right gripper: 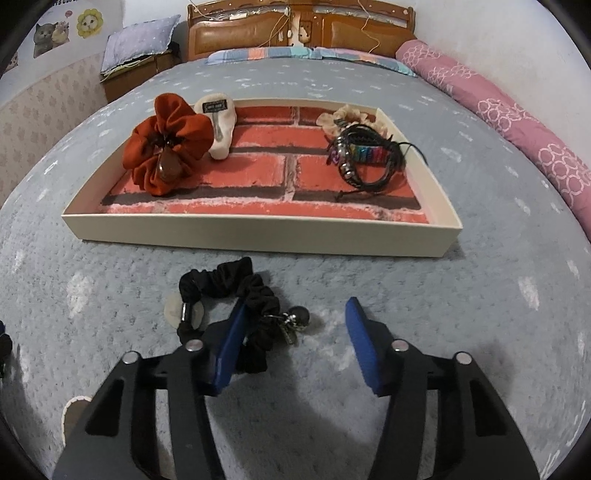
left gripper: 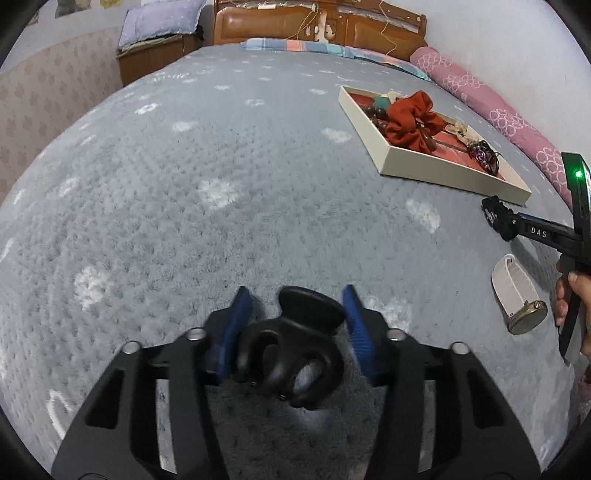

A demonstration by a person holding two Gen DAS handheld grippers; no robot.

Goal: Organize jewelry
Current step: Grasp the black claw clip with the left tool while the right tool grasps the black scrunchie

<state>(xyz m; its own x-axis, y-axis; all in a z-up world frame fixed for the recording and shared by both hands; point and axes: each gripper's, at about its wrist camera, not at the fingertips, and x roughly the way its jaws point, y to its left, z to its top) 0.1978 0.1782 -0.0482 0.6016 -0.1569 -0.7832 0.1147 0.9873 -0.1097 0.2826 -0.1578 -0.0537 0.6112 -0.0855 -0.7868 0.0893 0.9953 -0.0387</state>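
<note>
In the left wrist view, my left gripper is open around a black claw hair clip that lies between its blue pads on the grey blanket. In the right wrist view, my right gripper is open, with a black scrunchie with a small charm lying at its left pad. The cream tray with a brick-print floor holds a rust-red scrunchie, a cream hair clip, a beige scrunchie and dark bracelets. The tray and my right gripper show in the left view too.
A white and brass hair clip lies on the blanket near the hand holding the right gripper. A pink bolster lies along the right side. The wooden headboard and a bedside cabinet stand at the back.
</note>
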